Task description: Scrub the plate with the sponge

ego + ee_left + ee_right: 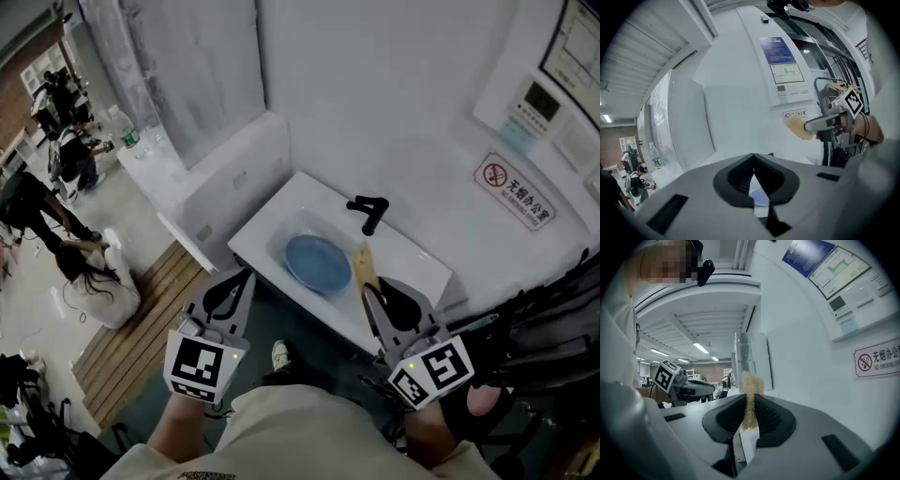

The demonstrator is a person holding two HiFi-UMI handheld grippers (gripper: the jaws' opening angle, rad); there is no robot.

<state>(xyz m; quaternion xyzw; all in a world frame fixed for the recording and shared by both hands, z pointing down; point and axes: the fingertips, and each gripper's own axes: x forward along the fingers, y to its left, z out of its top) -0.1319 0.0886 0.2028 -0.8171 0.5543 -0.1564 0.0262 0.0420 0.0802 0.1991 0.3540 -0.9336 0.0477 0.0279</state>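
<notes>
Right gripper (749,420) pinching tan sponge (751,397) edge-on, likely for scrubbing; left gripper (753,177) pressed together, empty; blue plate (317,262) lying unscrubbed in sink (281,202).

White wall (394,84), no-smoking sign (514,192), wooden floor slats (141,319), ceiling strip lights (701,348)

Glossy blue plate (317,262), coarse tan sponge (365,268) — matt black faucet (369,214), smooth white sink (414,260)

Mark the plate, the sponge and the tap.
plate (317,262), head view, middle of its blue face.
sponge (750,403), right gripper view, the strip pinched between the jaws.
tap (371,217), head view, its black upright stem.
</notes>
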